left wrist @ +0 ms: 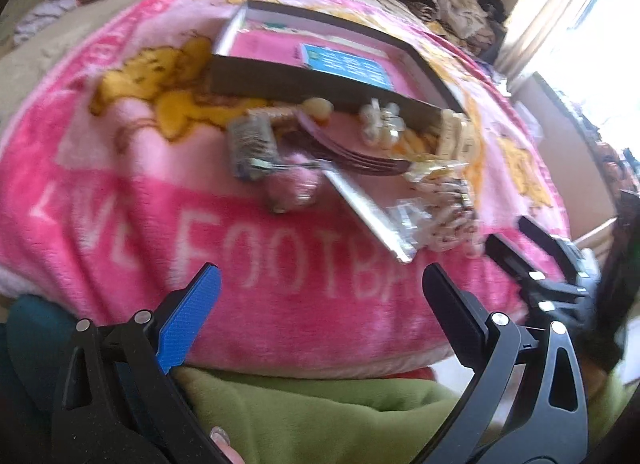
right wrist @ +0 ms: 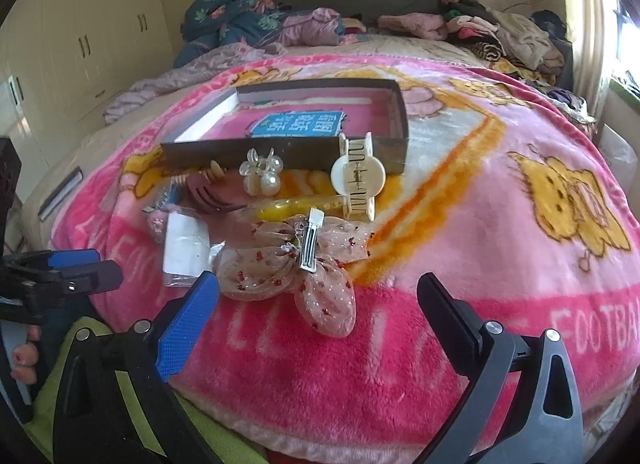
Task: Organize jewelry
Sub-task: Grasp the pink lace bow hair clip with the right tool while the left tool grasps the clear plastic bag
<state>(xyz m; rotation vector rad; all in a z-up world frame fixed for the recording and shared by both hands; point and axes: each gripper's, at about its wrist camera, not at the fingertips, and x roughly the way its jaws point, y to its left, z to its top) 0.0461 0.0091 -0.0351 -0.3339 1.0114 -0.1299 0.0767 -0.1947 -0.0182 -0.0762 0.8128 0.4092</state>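
Sheer spotted bow clip [right wrist: 296, 268], upturned.

We are looking at a bed [right wrist: 400, 52] wearing a pink blanket [right wrist: 460, 224]. Lying on the blanket are a shallow box [right wrist: 280, 152], a pearl clip [right wrist: 262, 174], a cream claw clip [right wrist: 358, 178], a yellow clip [right wrist: 292, 208], a gauze bow [right wrist: 288, 268], a dark comb [right wrist: 208, 196] and a clear packet [right wrist: 186, 250]. Clothes [right wrist: 500, 36] are piling up at the far end.
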